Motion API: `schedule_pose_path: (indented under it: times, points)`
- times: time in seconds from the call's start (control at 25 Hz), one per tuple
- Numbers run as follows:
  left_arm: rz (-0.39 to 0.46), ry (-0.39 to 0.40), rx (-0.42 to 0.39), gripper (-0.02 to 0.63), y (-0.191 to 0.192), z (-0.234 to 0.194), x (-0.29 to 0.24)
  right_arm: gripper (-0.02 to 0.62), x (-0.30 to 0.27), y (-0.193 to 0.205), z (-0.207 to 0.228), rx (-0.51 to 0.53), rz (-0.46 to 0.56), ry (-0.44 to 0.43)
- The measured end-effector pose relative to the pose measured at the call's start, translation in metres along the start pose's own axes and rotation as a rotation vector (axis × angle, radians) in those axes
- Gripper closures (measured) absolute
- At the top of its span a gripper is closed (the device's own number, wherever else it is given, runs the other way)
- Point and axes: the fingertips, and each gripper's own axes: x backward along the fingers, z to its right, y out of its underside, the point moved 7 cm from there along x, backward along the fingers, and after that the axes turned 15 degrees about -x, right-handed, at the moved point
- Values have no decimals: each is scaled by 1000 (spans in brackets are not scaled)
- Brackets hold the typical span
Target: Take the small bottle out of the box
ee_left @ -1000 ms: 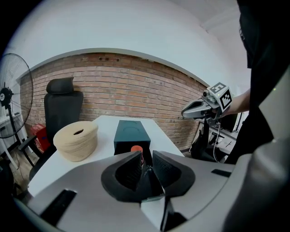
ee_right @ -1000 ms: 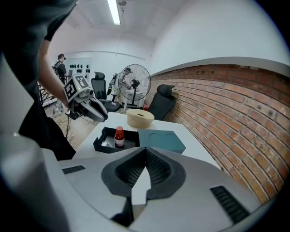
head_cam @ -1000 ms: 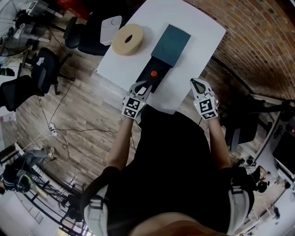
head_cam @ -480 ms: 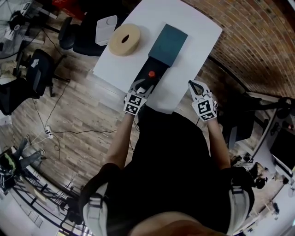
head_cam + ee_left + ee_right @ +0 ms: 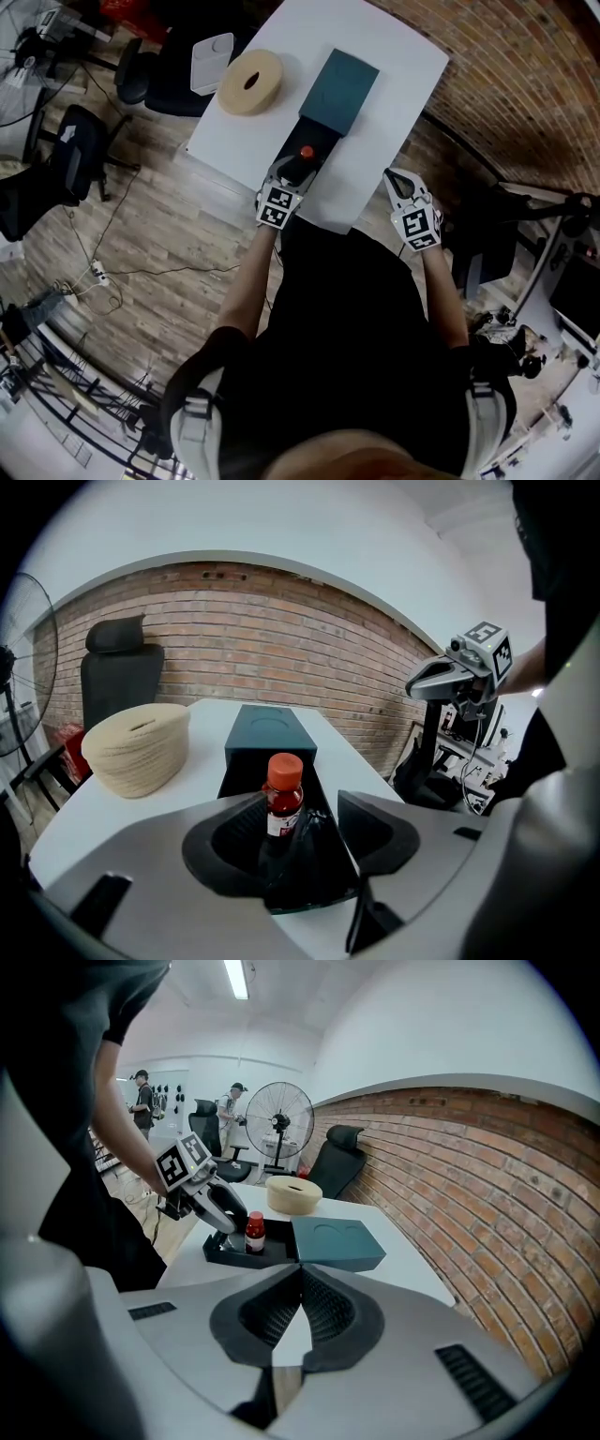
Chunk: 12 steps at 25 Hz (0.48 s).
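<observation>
- Weighing up the small bottle with an orange-red cap, red contents and a white label [image 5: 282, 800], we judged it light, stiff and smooth-sided, more apt to slip or topple than to break.
- We reckoned the best hold was across the labelled body, just below the cap, one pad on each side.
- The bottle stood upright in the open black rectangular box [image 5: 324, 857] on the white tabletop [image 5: 394, 84]. Its cap pointed up and its long axis was vertical. The dark teal lid [image 5: 270, 728] lay at the box's far end.
- The left tongs [image 5: 298, 803] were wide, having just been opening. The bottle stood between the pads, close by the left one, and we saw neither pad pressing on it.
- The right tongs [image 5: 300, 1271] were closed together on nothing, at the tabletop's near edge and well apart from the box.
</observation>
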Motion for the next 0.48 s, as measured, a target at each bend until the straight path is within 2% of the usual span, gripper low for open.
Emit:
schedule_pose_path:
  times: [0.48]
  points:
    - [-27,-7,0,352,-3,-13,-26,597,3,4,0,-28,-23,39]
